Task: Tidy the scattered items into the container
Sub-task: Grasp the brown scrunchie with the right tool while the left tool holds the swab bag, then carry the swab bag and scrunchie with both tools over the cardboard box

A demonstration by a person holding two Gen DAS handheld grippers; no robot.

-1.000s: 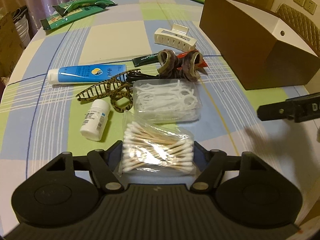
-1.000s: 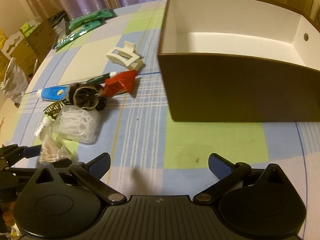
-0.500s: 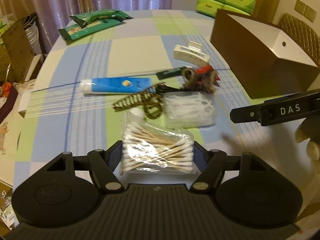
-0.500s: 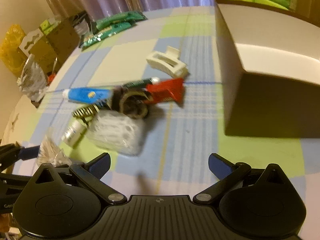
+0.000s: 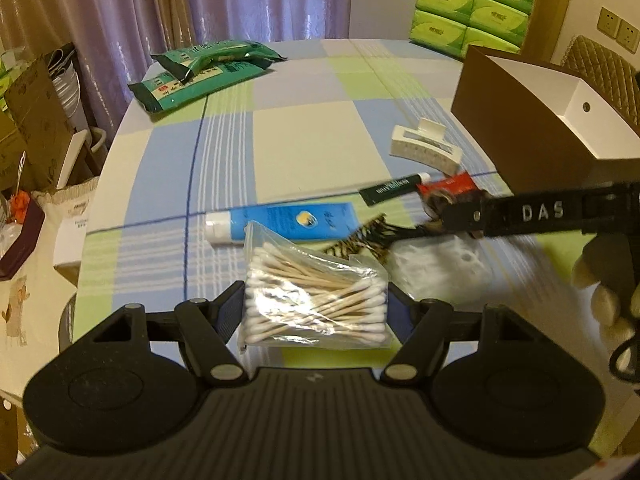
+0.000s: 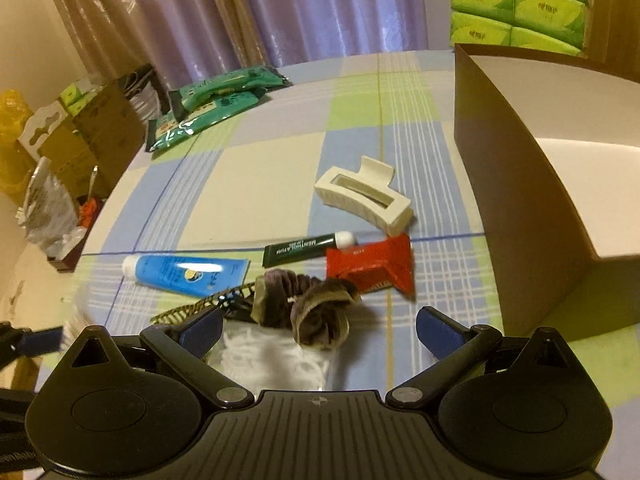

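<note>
My left gripper point(image 5: 316, 312) has its jaws clamped on the bag of cotton swabs point(image 5: 314, 300), lifted over the desk's near edge with the swabs lying crosswise between the pads, and the brown box point(image 5: 532, 120) sits toward the far right corner. My right gripper point(image 6: 318, 330) hangs with jaws wide open above the floss-pick pack point(image 6: 272, 356), the scrunchie point(image 6: 308, 308) just ahead. That arm crosses the left's path to the box, I judge.

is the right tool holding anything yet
No, the right tool is open, hovering over the bag of floss picks with nothing between its blue pads.
</note>
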